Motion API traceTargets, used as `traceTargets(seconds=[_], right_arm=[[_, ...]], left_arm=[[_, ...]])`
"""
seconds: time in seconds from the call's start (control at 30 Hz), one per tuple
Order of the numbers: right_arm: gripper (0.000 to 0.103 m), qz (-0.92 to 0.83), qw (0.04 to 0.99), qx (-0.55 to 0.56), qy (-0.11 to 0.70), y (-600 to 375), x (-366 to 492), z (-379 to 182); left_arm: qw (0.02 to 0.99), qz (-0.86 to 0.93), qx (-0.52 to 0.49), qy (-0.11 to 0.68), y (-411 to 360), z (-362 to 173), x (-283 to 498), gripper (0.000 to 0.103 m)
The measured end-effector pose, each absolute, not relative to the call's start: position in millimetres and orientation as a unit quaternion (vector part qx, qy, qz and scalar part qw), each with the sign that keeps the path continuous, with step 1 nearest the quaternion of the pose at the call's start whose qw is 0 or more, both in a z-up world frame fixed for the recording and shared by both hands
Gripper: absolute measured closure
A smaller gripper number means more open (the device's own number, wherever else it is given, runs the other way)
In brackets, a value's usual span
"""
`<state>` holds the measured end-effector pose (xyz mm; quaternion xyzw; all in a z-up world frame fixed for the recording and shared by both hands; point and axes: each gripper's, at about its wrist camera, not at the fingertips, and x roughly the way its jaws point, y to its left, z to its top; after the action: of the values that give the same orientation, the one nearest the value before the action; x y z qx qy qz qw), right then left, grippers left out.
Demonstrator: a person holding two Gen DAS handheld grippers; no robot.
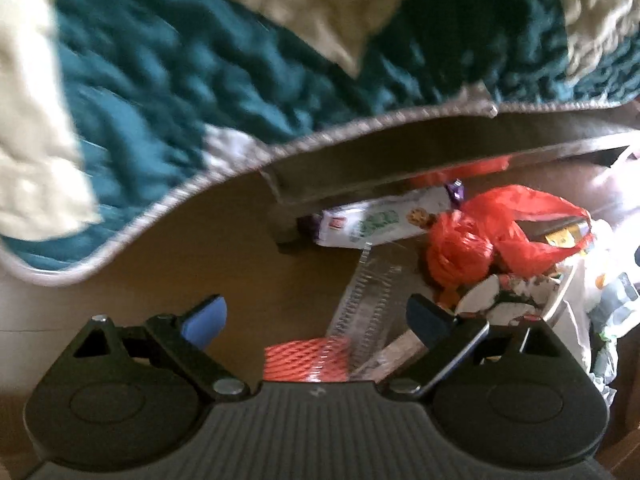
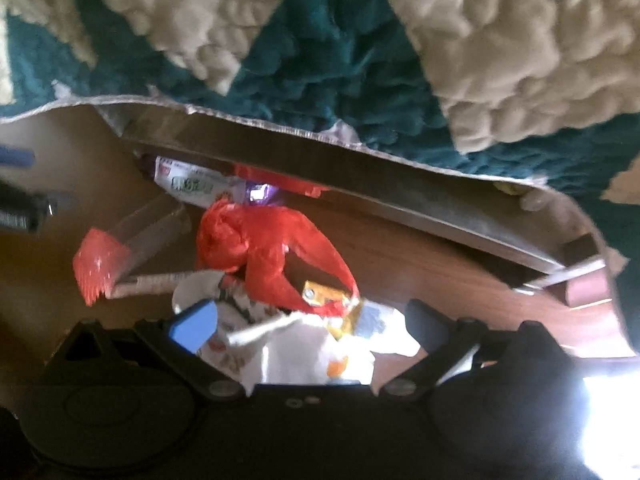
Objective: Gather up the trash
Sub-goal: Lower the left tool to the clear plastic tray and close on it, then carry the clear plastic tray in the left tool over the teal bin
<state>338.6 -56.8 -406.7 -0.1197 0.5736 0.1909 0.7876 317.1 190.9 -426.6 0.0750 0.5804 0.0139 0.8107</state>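
Observation:
Trash lies in a heap on a brown wooden table. A knotted red plastic bag [image 1: 480,236] [image 2: 256,244] sits in the middle of the heap. Beside it lie a white and green snack wrapper [image 1: 372,224] [image 2: 192,184], a clear plastic sleeve with an orange net end [image 1: 308,364] [image 2: 100,268], and crumpled white wrappers [image 1: 500,300] [image 2: 304,344]. My left gripper [image 1: 316,316] is open above the clear sleeve and holds nothing. My right gripper [image 2: 312,328] is open over the white wrappers, just short of the red bag.
The wooden table [image 1: 224,240] [image 2: 440,276] has a raised back ledge [image 1: 380,168] [image 2: 360,188]. Beyond its edge lies a teal and cream shaggy rug [image 1: 200,60] [image 2: 320,48]. More white plastic trash [image 1: 600,292] lies at the right.

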Motion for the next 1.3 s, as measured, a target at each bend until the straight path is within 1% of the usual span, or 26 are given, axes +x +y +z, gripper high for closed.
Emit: traceTargets(seconds=[0.1, 0.2, 0.43, 0.63, 0.67, 0.8, 0.93, 0.97, 1.03, 1.1, 1.23, 1.3], right_arm=[[0.003, 0.194, 0.775, -0.111, 0.591, -57, 339, -425], [0.003, 0.215, 0.753, -0.138, 0.607, -50, 319, -445], [0.004, 0.253, 0.729, -0.164, 0.615, -23, 294, -474], [0.004, 0.225, 0.725, -0.169, 0.628, -12, 297, -509], [0.005, 0.223, 0.724, -0.172, 0.630, -12, 297, -515], [0.005, 0.219, 0.720, -0.173, 0.635, -13, 298, -527], [0.006, 0.209, 0.721, -0.172, 0.638, -15, 300, -535], [0.006, 0.208, 0.722, -0.172, 0.637, -15, 301, -536], [0.006, 0.209, 0.724, -0.169, 0.635, -15, 302, -538], [0.007, 0.210, 0.726, -0.170, 0.632, -14, 302, -540], [0.009, 0.215, 0.723, -0.172, 0.633, -9, 300, -544], [0.012, 0.215, 0.724, -0.172, 0.633, -9, 297, -544]], left_arm=[[0.799, -0.004, 0.094, 0.594, 177, -452, 313, 0.006], [0.790, -0.023, 0.130, 0.599, 164, -476, 306, 0.006], [0.779, -0.019, 0.161, 0.606, 159, -513, 306, 0.006], [0.768, -0.025, 0.190, 0.611, 154, -538, 312, 0.006], [0.765, -0.025, 0.186, 0.616, 156, -542, 315, 0.007], [0.752, -0.031, 0.196, 0.629, 155, -557, 321, 0.023], [0.745, -0.026, 0.184, 0.641, 158, -568, 328, 0.035], [0.745, -0.024, 0.177, 0.642, 160, -569, 330, 0.041], [0.748, -0.019, 0.174, 0.640, 162, -570, 331, 0.044], [0.749, -0.019, 0.179, 0.637, 163, -572, 332, 0.050], [0.753, -0.019, 0.176, 0.634, 166, -573, 332, 0.053], [0.756, -0.019, 0.175, 0.630, 165, -573, 329, 0.056]])
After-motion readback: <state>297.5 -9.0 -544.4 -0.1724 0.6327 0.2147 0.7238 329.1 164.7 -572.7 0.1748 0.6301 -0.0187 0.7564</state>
